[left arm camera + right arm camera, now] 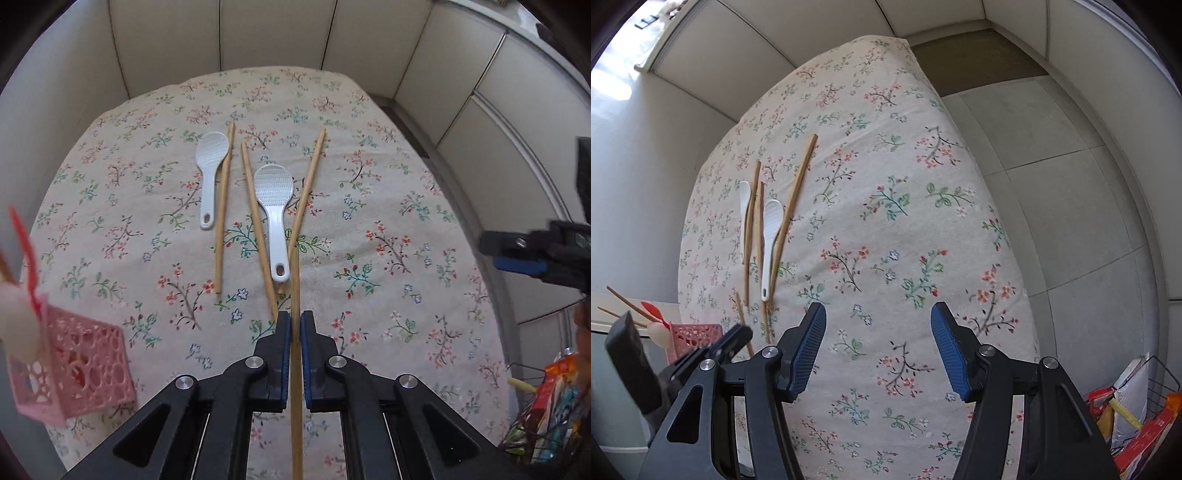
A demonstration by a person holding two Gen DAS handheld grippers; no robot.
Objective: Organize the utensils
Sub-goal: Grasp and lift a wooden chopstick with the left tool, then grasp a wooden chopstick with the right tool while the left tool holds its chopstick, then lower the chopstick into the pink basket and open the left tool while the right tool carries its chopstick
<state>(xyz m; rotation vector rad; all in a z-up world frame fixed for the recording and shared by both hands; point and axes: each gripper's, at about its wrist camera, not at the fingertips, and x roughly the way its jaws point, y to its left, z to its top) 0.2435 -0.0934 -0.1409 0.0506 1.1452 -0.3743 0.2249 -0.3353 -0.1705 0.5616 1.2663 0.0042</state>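
My left gripper [295, 321] is shut on a wooden chopstick [294, 280] that runs straight up between its blue pads, above the floral tablecloth [388, 206]. Three more chopsticks lie on the cloth: a left chopstick [222, 206], a middle chopstick [258, 229] and a right chopstick [306, 192]. Among them lie a small white rice paddle [211, 173] and a larger white paddle [275, 206]. A pink perforated basket [77, 369] holding a red spoon [652, 310] stands at the near left. My right gripper [879, 332] hangs open over bare cloth, nothing between its fingers.
Pale wall panels [277, 33] close in the table's far side and left. Grey floor tiles [1052, 155] lie past the table's right edge. A wire basket of colourful packets [1145, 402] sits on the floor at the lower right.
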